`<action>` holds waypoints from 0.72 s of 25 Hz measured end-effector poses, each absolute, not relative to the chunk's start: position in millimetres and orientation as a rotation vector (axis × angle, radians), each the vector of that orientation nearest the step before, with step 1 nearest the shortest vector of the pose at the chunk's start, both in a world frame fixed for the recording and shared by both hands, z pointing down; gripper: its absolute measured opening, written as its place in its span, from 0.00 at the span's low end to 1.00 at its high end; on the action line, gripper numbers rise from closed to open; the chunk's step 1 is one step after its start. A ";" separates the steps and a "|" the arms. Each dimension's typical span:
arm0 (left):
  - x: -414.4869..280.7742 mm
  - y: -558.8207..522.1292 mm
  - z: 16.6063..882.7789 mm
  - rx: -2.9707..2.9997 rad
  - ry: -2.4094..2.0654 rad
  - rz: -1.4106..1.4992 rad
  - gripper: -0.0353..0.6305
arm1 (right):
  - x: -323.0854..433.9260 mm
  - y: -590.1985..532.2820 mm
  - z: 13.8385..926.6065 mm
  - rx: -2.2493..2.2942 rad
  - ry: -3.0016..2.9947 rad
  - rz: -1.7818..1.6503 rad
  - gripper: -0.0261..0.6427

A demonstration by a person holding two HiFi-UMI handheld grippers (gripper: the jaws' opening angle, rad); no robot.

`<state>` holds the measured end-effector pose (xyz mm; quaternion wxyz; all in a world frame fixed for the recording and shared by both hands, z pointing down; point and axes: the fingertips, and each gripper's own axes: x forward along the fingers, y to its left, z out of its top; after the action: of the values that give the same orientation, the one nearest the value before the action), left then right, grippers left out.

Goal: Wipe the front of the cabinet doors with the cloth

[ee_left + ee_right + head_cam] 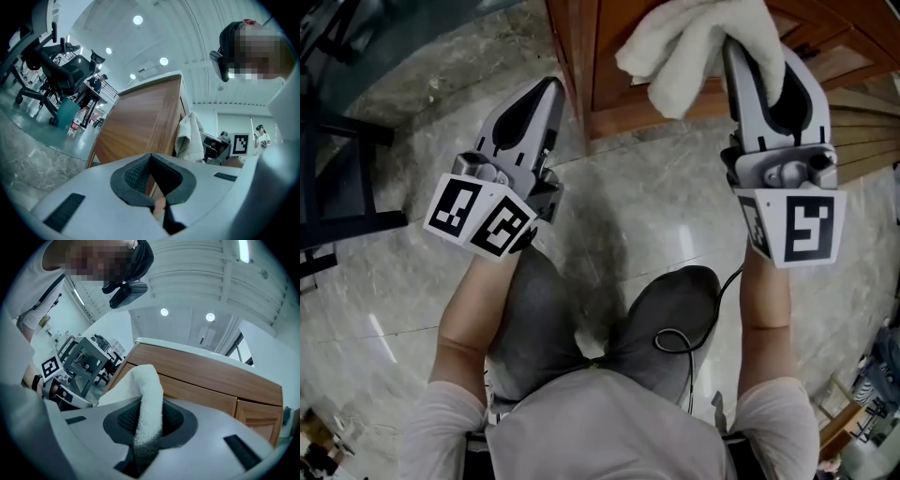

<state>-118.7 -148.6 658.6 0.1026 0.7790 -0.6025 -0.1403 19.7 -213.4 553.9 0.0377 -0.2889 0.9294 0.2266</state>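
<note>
The wooden cabinet point(619, 56) stands just ahead of my knees, its brown doors facing me. In the right gripper view its drawer fronts point(211, 380) fill the background. My right gripper point(755, 66) is shut on a white cloth point(694, 42), which bunches up over its tips close against the cabinet front. Seen along that gripper's own jaws, a fold of the cloth point(147, 394) is pinched in my right gripper point(147, 427). My left gripper point(549, 89) hovers near the cabinet's left corner, shut and holding nothing. Its own view shows the cabinet side point(140, 122) and the hanging cloth point(190, 138) beyond my left gripper point(152, 180).
Marble floor point(656, 216) lies below. A black chair base point(337, 178) sits at the left. Office chairs point(61, 70), a teal bin point(65, 115) and a bottle point(75, 124) stand beyond the cabinet. A metal-frame table point(84, 362) is on the other side.
</note>
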 end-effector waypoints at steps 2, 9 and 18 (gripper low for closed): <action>-115.5 -151.9 659.3 2.306 -1.776 -0.411 0.08 | 27.6 -223.1 555.3 -0.913 2.847 0.684 0.16; -107.8 -159.3 659.3 2.322 -1.779 -0.394 0.08 | 56.4 -253.0 553.1 -1.006 2.807 0.702 0.16; -87.3 -157.2 659.1 2.336 -1.801 -0.351 0.08 | 100.7 -275.2 562.9 -1.118 2.775 0.699 0.16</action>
<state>-87.3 -157.2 659.1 0.0854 0.7836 -0.6040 -0.1176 100.7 -275.2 562.9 0.0347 -0.3638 0.9027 0.2273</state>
